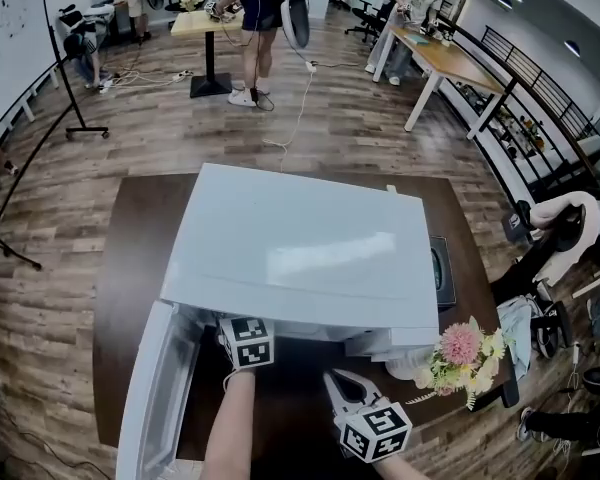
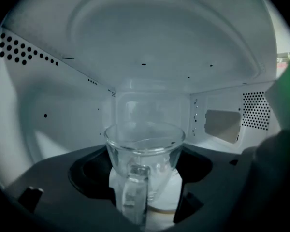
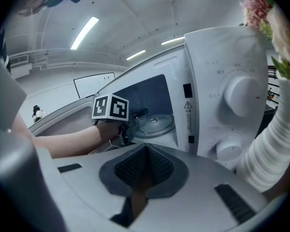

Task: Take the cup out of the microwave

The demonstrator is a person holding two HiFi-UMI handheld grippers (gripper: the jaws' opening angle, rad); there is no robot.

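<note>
A clear glass cup (image 2: 145,149) stands upright inside the white microwave (image 1: 300,243), with its handle (image 2: 135,197) turned toward the opening. My left gripper (image 2: 145,204) reaches into the cavity. Its jaws are open on either side of the cup's base, and I see no firm contact with the glass. In the head view only the left gripper's marker cube (image 1: 248,341) shows, at the microwave's mouth. My right gripper (image 3: 145,151) is shut and empty, held outside in front of the microwave (image 3: 222,81). From there I see the left gripper (image 3: 111,109) inside the opening.
The microwave door (image 1: 160,388) hangs open to the left. A white vase of pink and yellow flowers (image 1: 460,356) stands at the microwave's right front corner, close to my right gripper (image 1: 335,380). The control knobs (image 3: 243,95) face me. The dark table (image 1: 130,268) ends near the front.
</note>
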